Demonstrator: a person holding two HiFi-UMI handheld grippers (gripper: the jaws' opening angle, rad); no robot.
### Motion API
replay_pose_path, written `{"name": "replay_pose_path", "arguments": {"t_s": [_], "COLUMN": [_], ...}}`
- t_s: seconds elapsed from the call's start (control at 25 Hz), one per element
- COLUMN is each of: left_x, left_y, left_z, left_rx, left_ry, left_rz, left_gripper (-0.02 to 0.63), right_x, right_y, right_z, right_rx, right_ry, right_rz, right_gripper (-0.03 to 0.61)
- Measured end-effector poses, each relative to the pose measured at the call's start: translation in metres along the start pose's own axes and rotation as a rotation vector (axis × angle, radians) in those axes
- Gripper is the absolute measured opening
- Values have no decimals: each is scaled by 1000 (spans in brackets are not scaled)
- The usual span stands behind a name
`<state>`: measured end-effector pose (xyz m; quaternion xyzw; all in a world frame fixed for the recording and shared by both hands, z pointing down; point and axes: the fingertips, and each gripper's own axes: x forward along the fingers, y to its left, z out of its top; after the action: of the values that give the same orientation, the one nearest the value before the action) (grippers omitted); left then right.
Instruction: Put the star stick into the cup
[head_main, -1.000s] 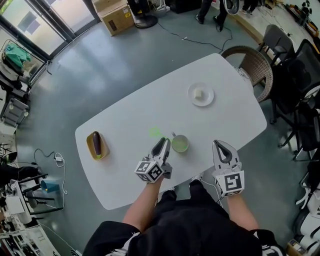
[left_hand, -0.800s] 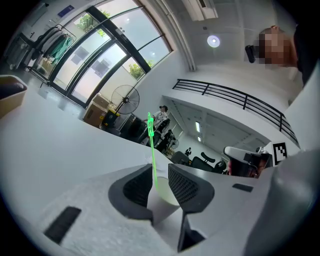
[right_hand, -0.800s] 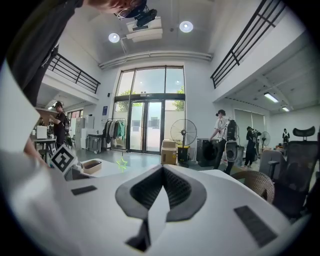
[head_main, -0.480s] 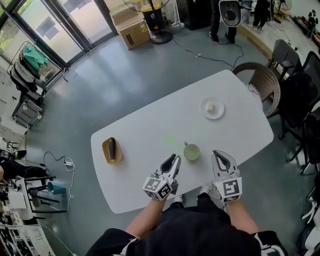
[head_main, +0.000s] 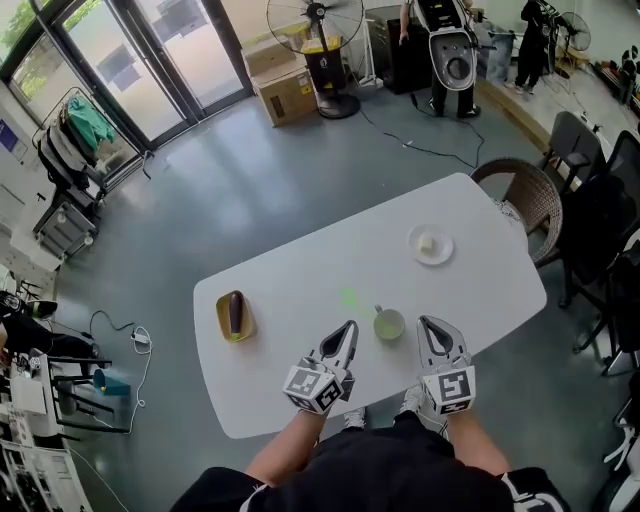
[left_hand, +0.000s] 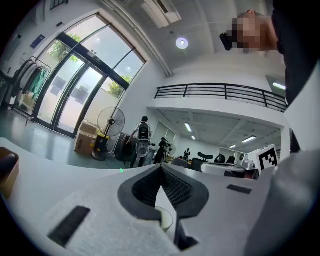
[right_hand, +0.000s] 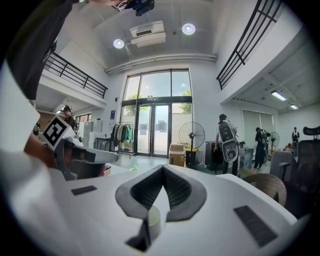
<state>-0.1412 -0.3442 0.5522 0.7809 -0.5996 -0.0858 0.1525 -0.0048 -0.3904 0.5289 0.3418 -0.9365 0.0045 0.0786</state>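
Observation:
A pale green star stick (head_main: 349, 298) lies flat on the white table (head_main: 300, 290), just left of and beyond a green cup (head_main: 388, 324). My left gripper (head_main: 349, 329) is shut and empty, its tips a short way left of the cup. The right gripper (head_main: 428, 324) is also shut and empty, just right of the cup. In the left gripper view the shut jaws of the left gripper (left_hand: 161, 168) point over the cup (left_hand: 165, 220), with the star (left_hand: 121, 170) a small green spot beyond. In the right gripper view the cup (right_hand: 154, 220) shows below the right gripper (right_hand: 162, 169), and the star (right_hand: 132, 168) lies farther off.
A yellow dish (head_main: 222, 318) holding a dark eggplant sits at the table's left end. A white plate (head_main: 431, 244) with a small pale cube is at the far right. A wicker chair (head_main: 520, 190) stands past the right end; a fan (head_main: 316, 22) and boxes stand on the floor beyond.
The head view has lifted, so more of the room shows. The right gripper has come closer to the cup; both grippers stay shut near the table's near edge.

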Motion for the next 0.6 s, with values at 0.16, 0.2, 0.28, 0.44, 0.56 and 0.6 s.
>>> {"name": "replay_pose_path", "arguments": {"t_s": [0.16, 0.2, 0.28, 0.44, 0.56, 0.6], "left_x": [0, 0, 0, -1, -1, 0], "left_y": [2, 3, 3, 1, 1, 0], "left_z": [7, 7, 6, 10, 8, 8], "left_rx": [83, 114, 146, 147, 150, 148], "left_ry": [12, 19, 28, 28, 22, 19], "left_rz": [6, 11, 18, 16, 6, 4], "left_gripper": [11, 11, 10, 11, 11, 11], "right_x": [3, 4, 2, -1, -4, -5], "right_y": [8, 10, 10, 10, 12, 13], "right_z": [7, 10, 18, 28, 30, 30], "right_rx": [-41, -60, -90, -112, -121, -124], "right_ry": [-3, -6, -19, -42, -49, -49], "right_rz": [41, 41, 31, 11, 10, 10], "right_gripper": [5, 3, 3, 3, 3, 3]}}
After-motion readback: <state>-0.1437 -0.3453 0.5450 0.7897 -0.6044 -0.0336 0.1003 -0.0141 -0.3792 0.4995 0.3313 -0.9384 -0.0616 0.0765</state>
